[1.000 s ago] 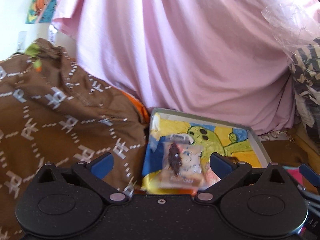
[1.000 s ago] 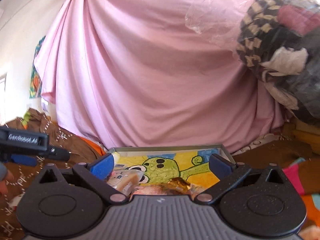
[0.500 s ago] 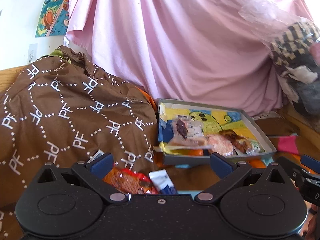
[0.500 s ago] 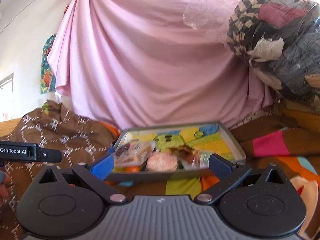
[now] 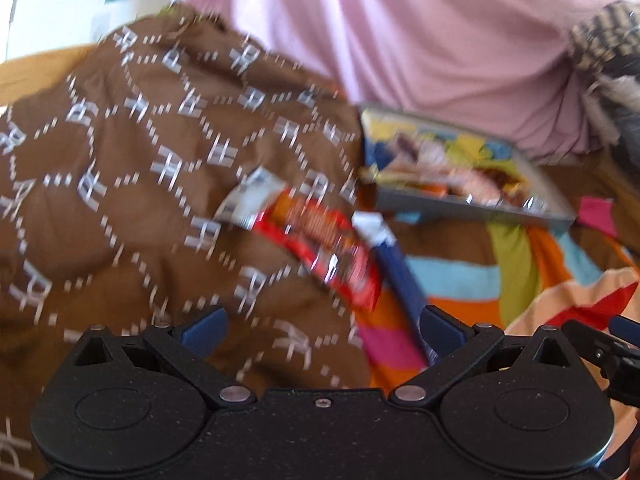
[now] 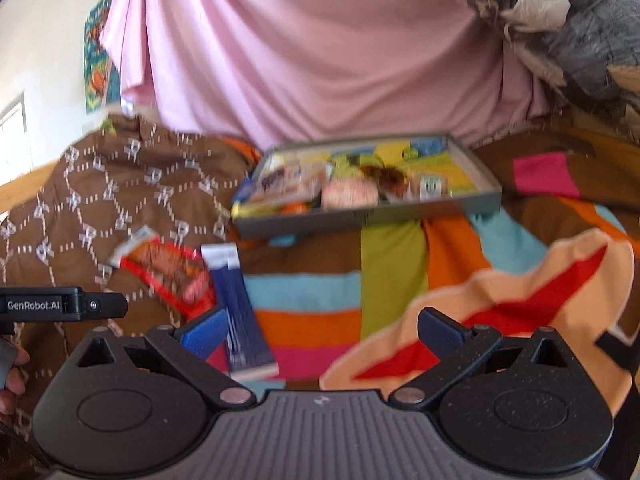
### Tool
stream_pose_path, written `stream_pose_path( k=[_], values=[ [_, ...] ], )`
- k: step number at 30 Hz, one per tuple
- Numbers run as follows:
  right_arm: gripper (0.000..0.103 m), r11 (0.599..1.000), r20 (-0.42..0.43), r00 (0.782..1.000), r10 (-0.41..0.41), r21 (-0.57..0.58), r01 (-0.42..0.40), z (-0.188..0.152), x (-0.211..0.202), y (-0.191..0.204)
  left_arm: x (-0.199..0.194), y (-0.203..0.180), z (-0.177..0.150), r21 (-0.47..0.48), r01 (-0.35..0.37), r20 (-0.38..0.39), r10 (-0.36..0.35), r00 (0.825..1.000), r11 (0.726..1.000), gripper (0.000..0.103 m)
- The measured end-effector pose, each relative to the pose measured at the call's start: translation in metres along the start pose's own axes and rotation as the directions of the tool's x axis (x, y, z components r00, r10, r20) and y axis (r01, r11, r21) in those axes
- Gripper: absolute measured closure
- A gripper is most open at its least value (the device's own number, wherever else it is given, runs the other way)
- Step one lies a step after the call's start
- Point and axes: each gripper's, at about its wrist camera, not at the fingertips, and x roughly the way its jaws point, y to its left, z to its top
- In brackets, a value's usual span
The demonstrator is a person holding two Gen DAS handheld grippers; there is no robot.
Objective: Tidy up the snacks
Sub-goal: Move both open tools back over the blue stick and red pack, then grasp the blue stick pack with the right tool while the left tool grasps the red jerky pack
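Observation:
A grey tray [image 6: 360, 216] with a cartoon-printed floor holds several wrapped snacks [image 6: 348, 190]; the same tray [image 5: 472, 204] shows at the right in the blurred left wrist view. On the bedding in front of it lie a red snack packet [image 5: 324, 248] [image 6: 168, 272], a white packet [image 5: 250, 200] and a dark blue packet [image 6: 238, 312] [image 5: 396, 276]. My left gripper [image 5: 320, 330] is open with nothing between its fingers, just short of the red packet. My right gripper [image 6: 320, 330] is open too, its left finger [image 6: 202, 332] beside the blue packet.
A brown patterned cloth [image 5: 120, 184] is heaped at the left. A striped multicoloured blanket [image 6: 400, 280] covers the surface. A pink sheet [image 6: 320, 48] hangs behind the tray and a bundle of clothes [image 6: 560, 28] sits at the upper right. A person's fingers [image 6: 12, 372] show at the left edge.
Both grippers have pulled back from the tray and tilted down, so the tray looks smaller and farther. The red, white and blue packets on the bedding have come into view.

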Motion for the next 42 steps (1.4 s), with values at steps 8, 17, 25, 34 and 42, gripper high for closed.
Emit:
stream_pose_path(
  k=[8,17,25,34,42],
  values=[
    [0.0,1.0,-0.126,0.992,0.004,0.003,-0.003,-0.011,0.018,0.004,0.007,0.001,0.002,0.029,-0.035,-0.027,0.036,0.999,0.999,0.001],
    [0.0,0.999,-0.216,0.976,0.037,0.016,-0.034,-0.019,0.036,0.01,0.019,0.002,-0.001,0.022,-0.045,-0.083,0.046,0.995,0.999,0.001],
    [0.0,0.999,-0.249,0.967,0.048,-0.003,-0.05,-0.022,0.043,0.016,0.019,0.004,0.001,0.022,-0.048,-0.069,0.05,0.996,0.999,0.001],
    [0.0,0.996,-0.293,0.953,0.075,-0.028,-0.087,-0.022,0.055,0.023,0.029,0.008,0.007,0.017,-0.019,-0.054,0.02,0.998,1.0,0.001],
    [0.0,0.982,-0.34,0.93,0.142,-0.072,-0.176,-0.012,0.077,0.03,0.045,0.015,0.023,0.005,0.037,-0.005,-0.037,0.999,0.999,0.001]
  ],
)
